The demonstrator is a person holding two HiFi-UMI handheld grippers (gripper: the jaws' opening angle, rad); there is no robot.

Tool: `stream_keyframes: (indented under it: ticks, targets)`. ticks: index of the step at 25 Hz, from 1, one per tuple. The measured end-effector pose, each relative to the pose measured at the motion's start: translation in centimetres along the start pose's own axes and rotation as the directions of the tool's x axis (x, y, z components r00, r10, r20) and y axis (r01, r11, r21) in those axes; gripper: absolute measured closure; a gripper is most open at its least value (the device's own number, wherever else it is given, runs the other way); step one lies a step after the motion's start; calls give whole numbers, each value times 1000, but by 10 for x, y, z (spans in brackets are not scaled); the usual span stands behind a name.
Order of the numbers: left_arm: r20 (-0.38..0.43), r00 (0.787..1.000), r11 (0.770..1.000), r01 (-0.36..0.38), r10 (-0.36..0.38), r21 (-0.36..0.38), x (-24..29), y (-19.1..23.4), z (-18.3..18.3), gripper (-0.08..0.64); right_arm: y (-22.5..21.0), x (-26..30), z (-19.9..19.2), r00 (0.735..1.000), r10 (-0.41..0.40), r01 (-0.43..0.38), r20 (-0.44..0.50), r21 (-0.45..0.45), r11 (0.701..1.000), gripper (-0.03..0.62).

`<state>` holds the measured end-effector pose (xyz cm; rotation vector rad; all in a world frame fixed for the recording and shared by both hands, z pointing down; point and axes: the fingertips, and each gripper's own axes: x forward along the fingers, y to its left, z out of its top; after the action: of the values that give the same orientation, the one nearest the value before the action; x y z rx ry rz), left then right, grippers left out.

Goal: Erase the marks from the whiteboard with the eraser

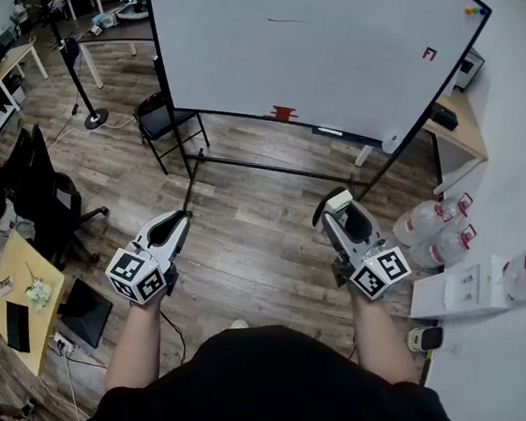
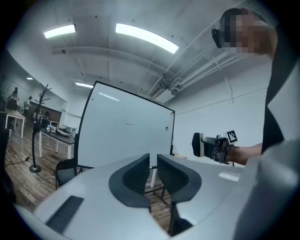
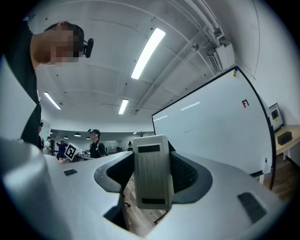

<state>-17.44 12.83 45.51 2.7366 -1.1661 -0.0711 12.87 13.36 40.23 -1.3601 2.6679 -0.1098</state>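
A large whiteboard [image 1: 300, 49] on a black stand stands ahead of me across the wooden floor. It bears a thin dark line [image 1: 287, 20] near the top middle and a small red mark [image 1: 429, 53] at the upper right. My right gripper [image 1: 337, 207] is shut on a white eraser [image 3: 151, 171], held well short of the board. The eraser shows as a pale block at that gripper's tip [image 1: 338, 202]. My left gripper [image 1: 180, 221] is shut with nothing between its jaws, low at the left. The board [image 2: 126, 129] also fills the left gripper view.
A red object [image 1: 281, 113] rests on the board's tray. A black chair [image 1: 164, 123] stands left of the board, a coat stand [image 1: 80, 80] further left. Water bottles [image 1: 435, 229] and a wooden desk [image 1: 462, 124] lie at the right. People stand behind in the right gripper view.
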Motion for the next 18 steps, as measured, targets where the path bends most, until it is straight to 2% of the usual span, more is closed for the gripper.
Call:
stream_keyframes:
  ticks: [6,14,18]
  targets:
    - [-28,999,999,42,-42,-11,-3,27,-8,499,7,35,4,1000,-18,18,-2,-20,1000,354]
    - [-7,1000,999,24,-24,-36,-24,79,-5,500,26,75,-22,999,-6,6,-35,3,1000,354]
    - [18,1000,999,13,-13,-33,-28,98,8,500,21,94,11,1000,-23,23,14,-8,1000,354]
